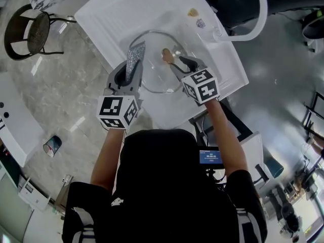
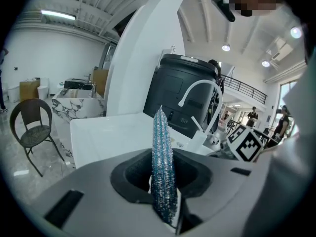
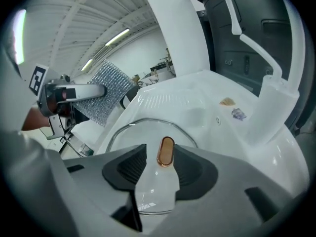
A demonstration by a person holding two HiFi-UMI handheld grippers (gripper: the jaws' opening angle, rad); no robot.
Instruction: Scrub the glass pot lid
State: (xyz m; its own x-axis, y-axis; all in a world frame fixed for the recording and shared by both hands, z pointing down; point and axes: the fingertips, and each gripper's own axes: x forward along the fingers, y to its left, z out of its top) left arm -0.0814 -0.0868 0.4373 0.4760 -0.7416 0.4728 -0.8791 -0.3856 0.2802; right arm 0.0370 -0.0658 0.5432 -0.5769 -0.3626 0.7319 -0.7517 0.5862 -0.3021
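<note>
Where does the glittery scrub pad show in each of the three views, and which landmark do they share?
Head view: scrub pad left of centre, by the left edge of the glass lid.
Left gripper view: scrub pad bottom centre, edge-on between the jaws.
Right gripper view: scrub pad upper left, broad face showing.
Shared landmark: the white sink.

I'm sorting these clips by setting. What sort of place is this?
Probably a demo washing-up station in a large open hall, not a home kitchen: a free-standing white sink with a tap, a high ribbed ceiling, a lone chair.
</note>
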